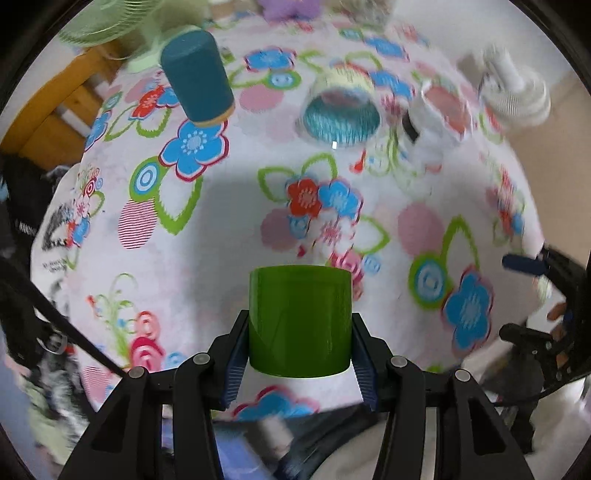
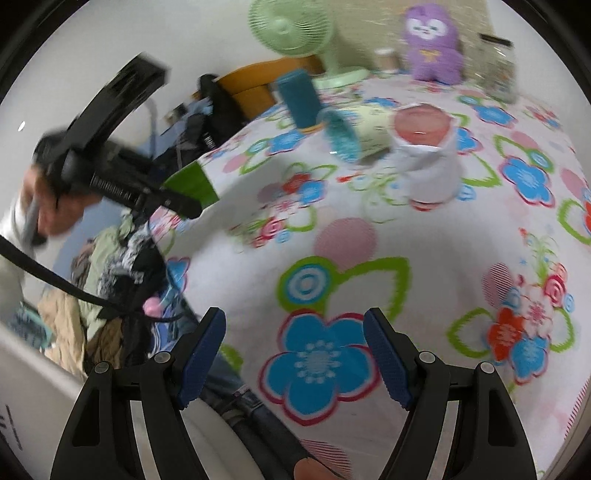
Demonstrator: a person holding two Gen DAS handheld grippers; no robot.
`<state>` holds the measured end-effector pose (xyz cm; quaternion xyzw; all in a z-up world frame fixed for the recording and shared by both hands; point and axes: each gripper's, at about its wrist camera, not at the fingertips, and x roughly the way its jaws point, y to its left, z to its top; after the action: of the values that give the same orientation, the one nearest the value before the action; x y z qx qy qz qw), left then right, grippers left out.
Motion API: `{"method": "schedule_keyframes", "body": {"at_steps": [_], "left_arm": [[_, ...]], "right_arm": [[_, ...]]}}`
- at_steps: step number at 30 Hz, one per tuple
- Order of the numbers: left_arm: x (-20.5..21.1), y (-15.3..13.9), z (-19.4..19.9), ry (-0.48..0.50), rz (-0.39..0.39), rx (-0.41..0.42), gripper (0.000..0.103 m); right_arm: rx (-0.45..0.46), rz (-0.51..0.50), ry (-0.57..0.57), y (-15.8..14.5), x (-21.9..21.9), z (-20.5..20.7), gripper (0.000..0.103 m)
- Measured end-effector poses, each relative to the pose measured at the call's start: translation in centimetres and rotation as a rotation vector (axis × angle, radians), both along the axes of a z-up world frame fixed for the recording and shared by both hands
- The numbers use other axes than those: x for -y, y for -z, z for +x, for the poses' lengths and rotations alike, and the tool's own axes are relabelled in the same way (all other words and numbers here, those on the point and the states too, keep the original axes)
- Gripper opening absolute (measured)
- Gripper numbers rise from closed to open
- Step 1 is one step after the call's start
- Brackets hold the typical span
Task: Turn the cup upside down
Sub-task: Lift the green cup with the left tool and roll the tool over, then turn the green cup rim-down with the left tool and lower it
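My left gripper [image 1: 299,354] is shut on a green cup [image 1: 299,321] and holds it above the flowered tablecloth [image 1: 221,221] near its front edge. The cup's flat closed end faces away from the camera. In the right wrist view the green cup [image 2: 192,182] shows at the left, tilted, held in the left gripper [image 2: 177,203] over the table's left edge. My right gripper [image 2: 295,350] is open and empty, low over the near part of the tablecloth [image 2: 351,240].
A dark teal cup [image 1: 197,77] stands upside down at the back left. A cup with a teal inside [image 1: 341,107] lies on its side mid-table. A white-and-pink cup [image 2: 424,155] stands to its right. A green fan [image 2: 291,29], a purple plush toy [image 2: 432,40] and a white fan [image 1: 513,88] stand at the back.
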<state>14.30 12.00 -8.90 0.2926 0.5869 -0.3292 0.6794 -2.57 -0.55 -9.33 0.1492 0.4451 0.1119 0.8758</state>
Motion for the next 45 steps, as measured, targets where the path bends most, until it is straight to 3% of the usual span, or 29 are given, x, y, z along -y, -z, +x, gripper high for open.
{"method": "schedule_keyframes", "body": {"at_steps": [8, 13, 20, 31, 45], "left_arm": [[1.0, 2.1, -1.1, 0.173, 0.315, -0.101, 0.052], [1.3, 4.9, -2.5, 0.218, 0.505, -0.168, 0.052], [1.4, 6.1, -2.5, 0.237, 0.653, -0.191, 0.052], [2.9, 8.9, -3.3, 0.306, 0.838, -0.202, 0.053], [4.4, 10.3, -4.0, 0.301, 0.899, -0.215, 0.053]], "right_arm": [[0.005, 0.006, -0.078, 0.5, -1.9, 0.8, 0.079], [0.003, 0.020, -0.088, 1.0, -1.9, 0.8, 0.079], [0.043, 0.043, -0.114, 1.4, -2.2, 0.4, 0.079], [0.184, 0.026, -0.179, 1.4, -3.4, -0.9, 0.079], [0.227, 0.085, -0.110, 1.7, -1.6, -0.9, 0.079]]}}
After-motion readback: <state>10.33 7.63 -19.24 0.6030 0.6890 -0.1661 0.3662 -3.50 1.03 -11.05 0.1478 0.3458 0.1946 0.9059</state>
